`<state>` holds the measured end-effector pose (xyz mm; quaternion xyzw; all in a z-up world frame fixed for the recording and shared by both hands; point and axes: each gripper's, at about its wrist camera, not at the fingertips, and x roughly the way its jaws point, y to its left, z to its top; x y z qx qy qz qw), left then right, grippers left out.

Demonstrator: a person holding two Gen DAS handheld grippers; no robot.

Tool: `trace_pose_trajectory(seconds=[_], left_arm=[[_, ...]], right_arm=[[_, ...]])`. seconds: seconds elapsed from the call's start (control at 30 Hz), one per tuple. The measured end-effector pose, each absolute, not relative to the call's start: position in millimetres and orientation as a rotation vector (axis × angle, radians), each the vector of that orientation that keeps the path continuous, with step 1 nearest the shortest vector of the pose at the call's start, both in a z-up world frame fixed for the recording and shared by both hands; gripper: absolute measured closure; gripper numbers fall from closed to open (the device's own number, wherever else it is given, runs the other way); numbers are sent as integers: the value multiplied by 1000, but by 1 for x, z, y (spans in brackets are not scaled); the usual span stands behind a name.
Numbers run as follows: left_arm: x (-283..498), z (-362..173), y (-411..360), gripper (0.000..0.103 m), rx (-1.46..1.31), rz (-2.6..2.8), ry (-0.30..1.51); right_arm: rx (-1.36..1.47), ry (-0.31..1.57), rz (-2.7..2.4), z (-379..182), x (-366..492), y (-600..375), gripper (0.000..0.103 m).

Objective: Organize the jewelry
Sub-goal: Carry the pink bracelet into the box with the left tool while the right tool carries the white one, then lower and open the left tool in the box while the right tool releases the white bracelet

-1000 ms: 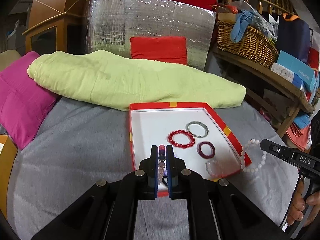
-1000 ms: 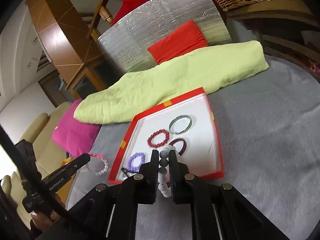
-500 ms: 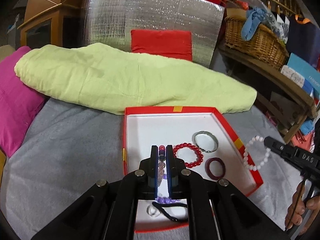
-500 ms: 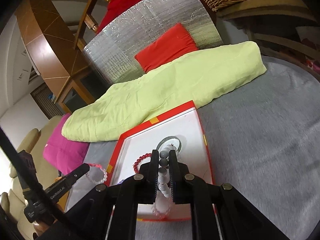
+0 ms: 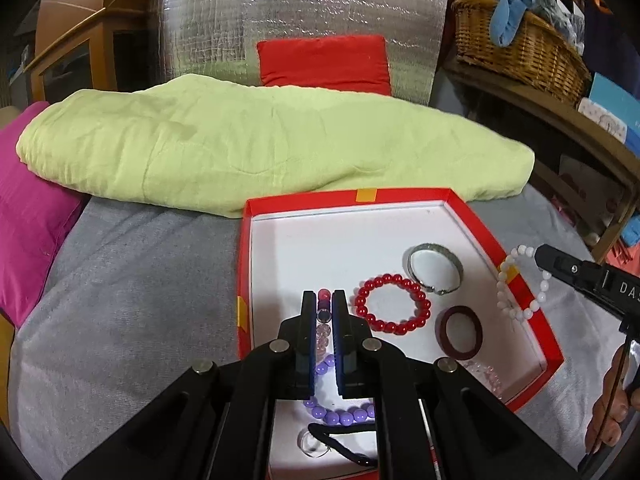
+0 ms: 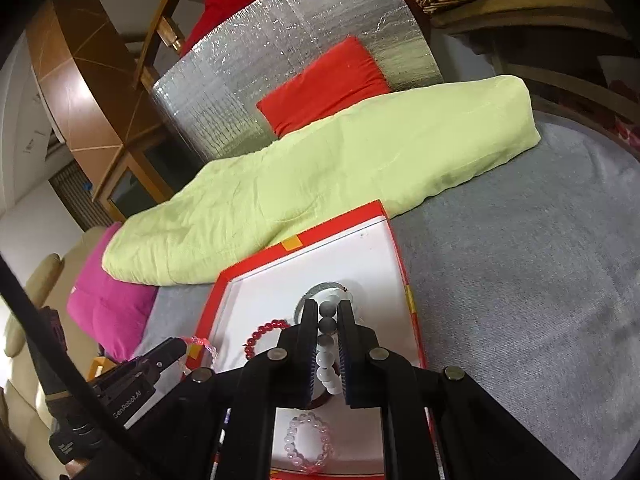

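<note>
Over the red tray [image 5: 516,276], my left gripper [image 5: 324,300] hangs above its left half, jaws narrow and clamped on a pink and purple bead bracelet [image 5: 323,330] that dangles straight down toward bare white floor. The red bead bracelet [image 5: 392,304] lies just to the right.

From the right wrist, my right gripper [image 6: 329,312] pinches a white and grey bead bracelet [image 6: 326,356], hanging over the silver bangle [image 6: 320,290] in the tray's right half.
</note>
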<state>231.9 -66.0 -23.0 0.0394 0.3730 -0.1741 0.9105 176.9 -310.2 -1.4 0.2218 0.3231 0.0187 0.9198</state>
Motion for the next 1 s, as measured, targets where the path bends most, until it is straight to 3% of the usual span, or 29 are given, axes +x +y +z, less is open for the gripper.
trace_pose_trajectory(seconds=[1.0], left_arm=[[238, -34, -68, 95, 205, -287, 771]], right_arm=[[424, 809, 14, -31, 185, -303, 93]])
